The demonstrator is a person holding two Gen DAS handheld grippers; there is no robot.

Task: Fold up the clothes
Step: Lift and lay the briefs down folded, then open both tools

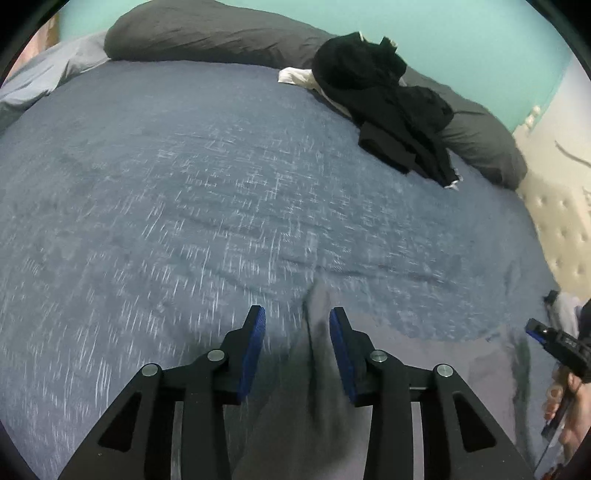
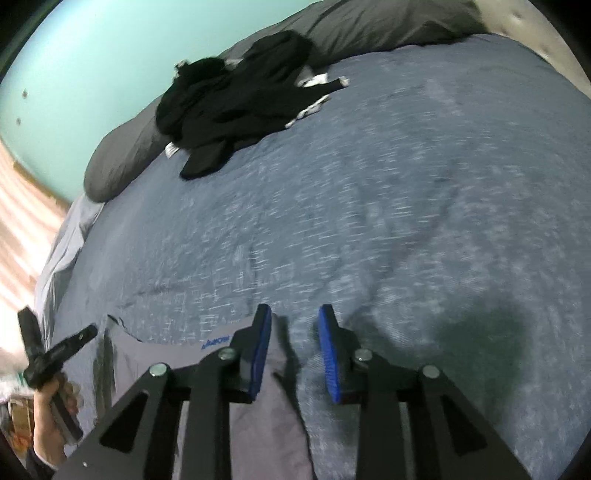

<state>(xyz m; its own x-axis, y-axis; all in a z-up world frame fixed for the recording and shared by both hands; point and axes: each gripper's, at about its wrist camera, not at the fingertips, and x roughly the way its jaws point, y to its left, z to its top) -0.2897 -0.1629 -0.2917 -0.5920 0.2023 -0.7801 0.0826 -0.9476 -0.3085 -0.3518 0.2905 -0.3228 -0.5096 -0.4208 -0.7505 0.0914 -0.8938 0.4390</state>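
Count on the bed
One grey garment [image 1: 325, 406] near, one heap of black clothes [image 1: 388, 99] far, two dark pillows [image 1: 207, 33], two tongs [image 1: 297, 332], one blue bedspread [image 1: 184, 203].

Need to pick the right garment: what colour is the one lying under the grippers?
Light grey garment with a small blue logo, clearest in the right wrist view.

Mid blue bedspread [image 1: 184, 184] bare, free passage w/ only black clothes pile [image 1: 388, 99] blocking far edge by pillows [image 1: 207, 33].
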